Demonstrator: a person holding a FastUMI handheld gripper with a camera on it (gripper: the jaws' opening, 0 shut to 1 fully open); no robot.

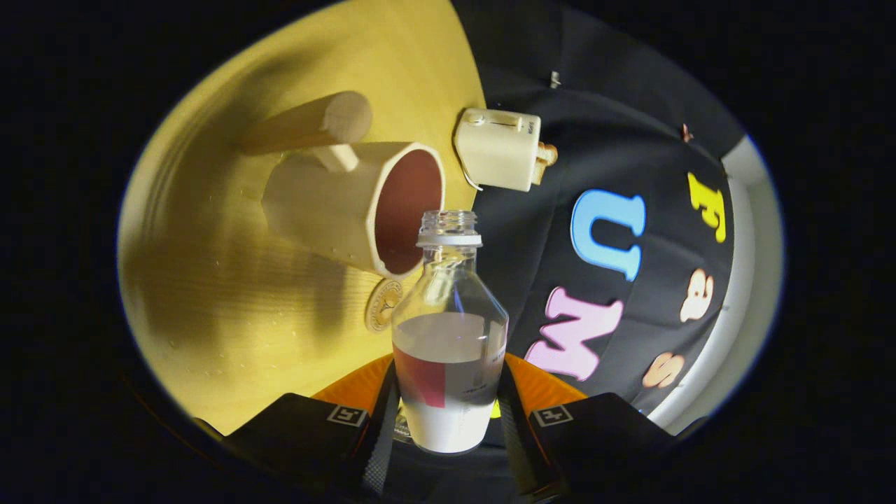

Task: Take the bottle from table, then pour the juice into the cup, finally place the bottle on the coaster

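Bottle (449,329), one, clamped in claw (448,413); one cup (357,206), one coaster (383,305).

Probably staged booth, wooden table (231,329), cloth wall (630,140)

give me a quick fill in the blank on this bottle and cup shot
1. The bottle is held between the gripper jaws with its cap ____.
2. The bottle's open neck points toward the ____.
3. Between cup and bottle a round ____ lies on the table.

Missing words: off; cup; coaster
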